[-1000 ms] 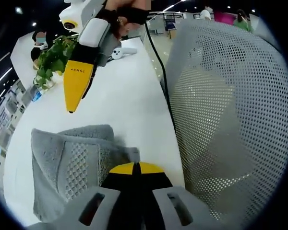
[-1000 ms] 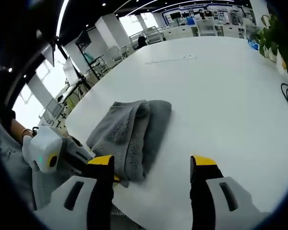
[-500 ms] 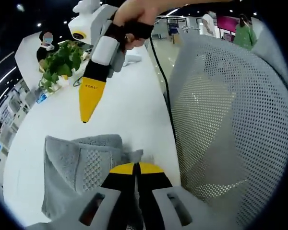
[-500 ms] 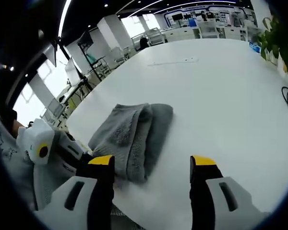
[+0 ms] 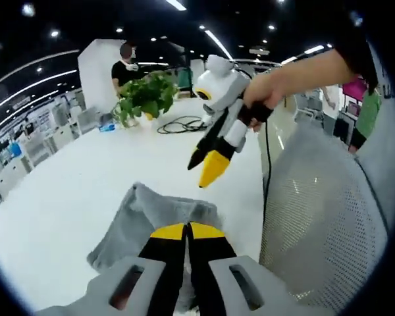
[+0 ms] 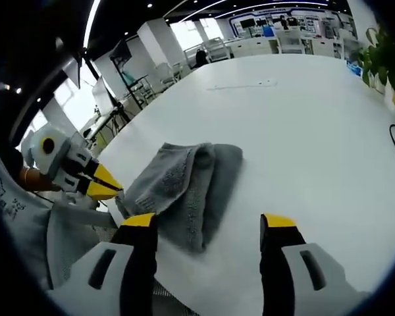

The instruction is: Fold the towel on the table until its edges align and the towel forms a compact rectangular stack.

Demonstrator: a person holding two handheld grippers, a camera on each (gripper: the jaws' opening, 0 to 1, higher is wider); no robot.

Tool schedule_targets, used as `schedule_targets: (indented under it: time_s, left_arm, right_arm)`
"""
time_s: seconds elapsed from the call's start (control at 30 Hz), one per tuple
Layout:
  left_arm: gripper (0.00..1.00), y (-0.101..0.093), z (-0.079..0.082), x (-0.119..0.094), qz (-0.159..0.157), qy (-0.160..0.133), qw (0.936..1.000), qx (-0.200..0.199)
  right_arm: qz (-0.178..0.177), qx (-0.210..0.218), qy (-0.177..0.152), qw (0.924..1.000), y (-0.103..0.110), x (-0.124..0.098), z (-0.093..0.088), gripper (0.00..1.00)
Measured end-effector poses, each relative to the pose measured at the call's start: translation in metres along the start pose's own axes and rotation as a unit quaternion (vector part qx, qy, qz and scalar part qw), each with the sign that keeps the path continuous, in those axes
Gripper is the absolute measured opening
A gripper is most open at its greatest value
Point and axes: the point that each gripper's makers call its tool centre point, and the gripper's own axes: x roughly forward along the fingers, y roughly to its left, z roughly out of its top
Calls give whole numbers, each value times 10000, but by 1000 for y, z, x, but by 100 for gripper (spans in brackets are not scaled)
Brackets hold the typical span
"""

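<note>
grey terry towel (image 6: 184, 184) lies folded, ribbed band showing, on glossy white table (image 6: 303, 131).

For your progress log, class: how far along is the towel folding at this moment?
Done: the grey towel lies folded in layers on the white table. In hand: the left gripper, jaws shut, is at its near corner; whether it grips cloth is unclear. The right gripper hovers open. Left: the edges are uneven, so squaring the stack remains.
</note>
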Motion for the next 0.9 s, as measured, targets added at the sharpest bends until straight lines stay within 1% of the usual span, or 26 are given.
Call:
schedule_targets:
  time_s: [0.03,0.07,0.1,0.2,0.3,0.37,0.47,0.57,0.63,0.67,0.73,0.9]
  left_arm:
    - [1,10,2,-4,156,-78,9996,-230]
    - [1,13,2,-5,202,-98,9993,-290]
    - [1,24,1,-8,362,-122,9984,-421]
    - [1,43,-7,-14,670,-76,9964,-511]
    - [1,60,-17,-21,1013,-100,9907,-903]
    - [1,68,-25,-23,1129,-55,9874,-1108]
    - [1,79,-42,-25,1313,-37,9788,-1573]
    - [1,89,-57,-25,1519,46,9713,-1831]
    - [1,95,-67,-25,1675,89,9630,-2108]
    - [1,98,-75,-25,1746,116,9575,-2294]
    - [1,103,-84,-26,1816,129,9510,-2499]
    - [1,103,-95,-19,1639,177,9490,-2686]
  right_arm:
    - [11,-15,10,10000,1,1,1,63]
    - [23,-31,22,10000,2,2,1,63]
    - [31,-44,33,10000,3,3,1,63]
    - [57,-78,39,9999,6,7,3,62]
    - [67,-124,31,9999,8,10,6,58]
    - [75,-140,-10,9999,9,14,9,54]
    - [81,-143,-61,9998,11,24,14,48]
    - [81,-177,-95,9998,13,32,20,43]
    - [70,-186,-124,9997,12,36,24,40]
    - [60,-166,-144,9997,13,38,27,40]
    - [43,-125,-176,9998,11,43,31,38]
    - [-30,59,-289,9996,5,54,40,27]
